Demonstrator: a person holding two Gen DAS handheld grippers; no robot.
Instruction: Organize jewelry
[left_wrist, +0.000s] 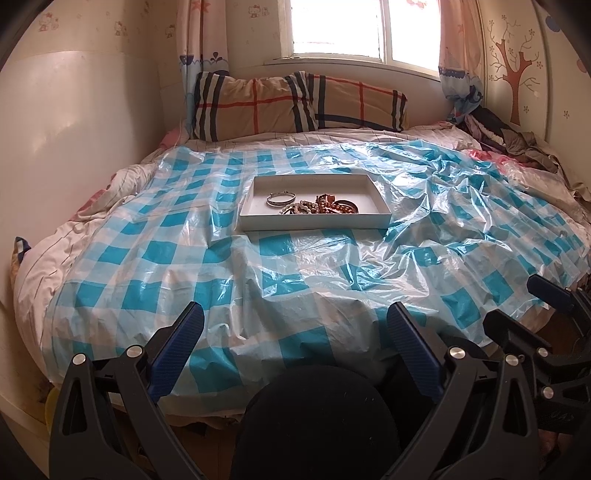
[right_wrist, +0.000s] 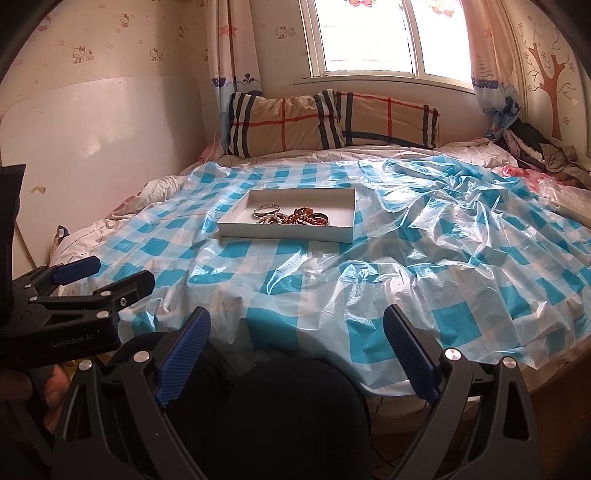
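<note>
Blue-and-white checked plastic sheet; plain white shallow cardboard tray; beige plaid pillows with navy and red stripes at 12 o'clock.

Bed: we see a blue-and-white checked plastic sheet spread crinkled over it.
Head end: two plaid pillows lean under the bright window.
Far right corner: dark clothes lie heaped beside the tree decal.
Left wall: a white board leans.

Left tool, right tool: jaws apart.
</note>
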